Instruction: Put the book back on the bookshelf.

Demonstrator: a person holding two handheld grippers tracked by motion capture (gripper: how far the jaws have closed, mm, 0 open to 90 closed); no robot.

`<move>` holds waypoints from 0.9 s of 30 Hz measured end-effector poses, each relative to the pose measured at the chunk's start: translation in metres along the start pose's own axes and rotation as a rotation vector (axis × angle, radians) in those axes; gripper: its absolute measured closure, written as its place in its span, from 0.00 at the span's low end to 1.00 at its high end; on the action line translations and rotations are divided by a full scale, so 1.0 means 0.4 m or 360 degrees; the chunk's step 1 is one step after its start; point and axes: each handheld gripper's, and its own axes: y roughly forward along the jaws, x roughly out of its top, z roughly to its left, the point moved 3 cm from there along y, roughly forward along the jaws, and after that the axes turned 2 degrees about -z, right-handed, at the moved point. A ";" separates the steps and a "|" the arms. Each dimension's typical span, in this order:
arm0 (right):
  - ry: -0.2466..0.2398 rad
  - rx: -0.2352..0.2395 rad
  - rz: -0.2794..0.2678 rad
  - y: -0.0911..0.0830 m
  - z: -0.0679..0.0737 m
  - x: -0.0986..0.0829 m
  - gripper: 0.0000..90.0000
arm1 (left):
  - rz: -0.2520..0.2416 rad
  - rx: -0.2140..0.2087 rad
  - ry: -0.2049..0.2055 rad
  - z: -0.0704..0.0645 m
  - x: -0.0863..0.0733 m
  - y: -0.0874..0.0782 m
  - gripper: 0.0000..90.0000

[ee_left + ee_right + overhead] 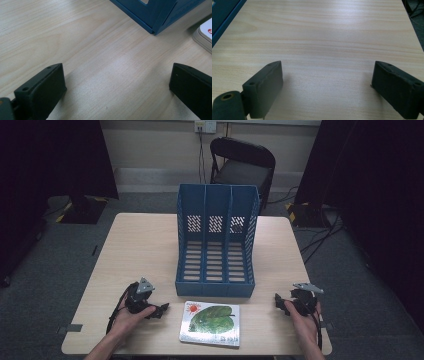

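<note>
Both tools, left tool (161, 310) and right tool (278, 303), rest jaws apart; approach the flat leaf-cover picture book (210, 322) at bottom centre squarely, gripping its edges.

We see a white book (210, 324) with a big green leaf and a small red sun on it. The file rack (217, 240) is blue, with rows of little holes and slots. Our bench (140, 255) is pale wood with fine lines. Both grippers are black, left (162, 310) and right (278, 302).
</note>
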 end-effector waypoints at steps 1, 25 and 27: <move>0.0008 -0.0007 -0.0001 0.000 0.001 0.000 0.10 | 0.0000 0.0010 -0.0008 -0.001 0.000 0.000 0.00; -0.0159 0.0375 -0.0106 -0.077 0.112 0.030 0.29 | -0.0108 -0.0093 -0.0053 -0.053 0.038 -0.057 0.25; -0.0185 0.0438 -0.0122 -0.106 0.131 0.032 0.32 | -0.0081 -0.0155 -0.0069 -0.070 0.042 -0.055 0.28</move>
